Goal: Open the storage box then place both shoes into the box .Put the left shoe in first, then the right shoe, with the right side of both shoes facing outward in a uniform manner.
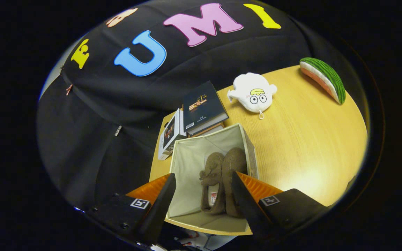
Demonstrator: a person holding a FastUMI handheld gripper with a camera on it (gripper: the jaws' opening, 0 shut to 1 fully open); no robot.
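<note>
Storage box stands open on the wooden surface beside stacked books; two brown slippers lie inside side by side. The gripper fingers are spread above it, empty.

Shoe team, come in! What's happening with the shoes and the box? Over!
Hand-held gripper open, holding nothing, above the storage box. Both shoes inside, side by side. Books just beyond the box, nothing blocking. Over.

brown shoes, cream box, green-striped watermelon
</note>
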